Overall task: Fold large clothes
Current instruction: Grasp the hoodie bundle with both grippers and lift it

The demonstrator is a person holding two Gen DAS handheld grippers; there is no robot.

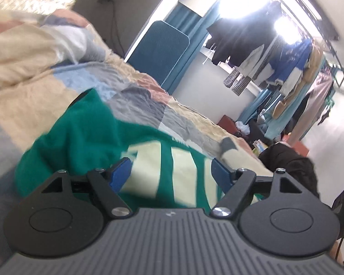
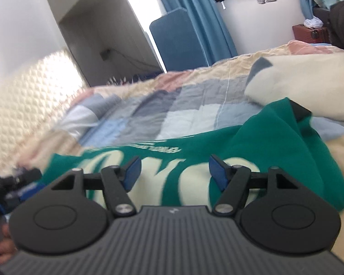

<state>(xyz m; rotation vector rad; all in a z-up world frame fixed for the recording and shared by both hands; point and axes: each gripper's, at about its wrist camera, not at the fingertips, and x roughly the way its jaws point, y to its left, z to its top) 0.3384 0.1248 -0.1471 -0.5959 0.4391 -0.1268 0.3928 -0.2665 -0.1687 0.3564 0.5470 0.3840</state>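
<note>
Two grippers sit over one green sweatshirt (image 1: 84,142), and we see both released, nothing caught between their blue pads. Our left gripper (image 1: 170,174) hangs with its jaws spread wide above the cream lettering (image 1: 149,171) printed on the chest; the pads do not press on the cloth. Our right gripper (image 2: 173,171) is likewise apart, jaws parted over the same cream lettering (image 2: 149,181), with the fabric lying loose beneath and ahead of it. To the left of that gripper we catch the other tool and part of a hand (image 2: 2,249) at the frame's edge. The sweatshirt lies spread on the bed, directly under and just beyond both grippers, one green fold bunched up ahead of each. Past it stretches the patchwork quilt (image 2: 172,110) in blue, grey, pink and cream, rumpled into a heap to the left gripper's left. Farther off stand a blue padded panel (image 1: 158,52), teal curtains (image 2: 206,18) and a rail of hanging clothes (image 1: 275,57) against bright windows.
</note>
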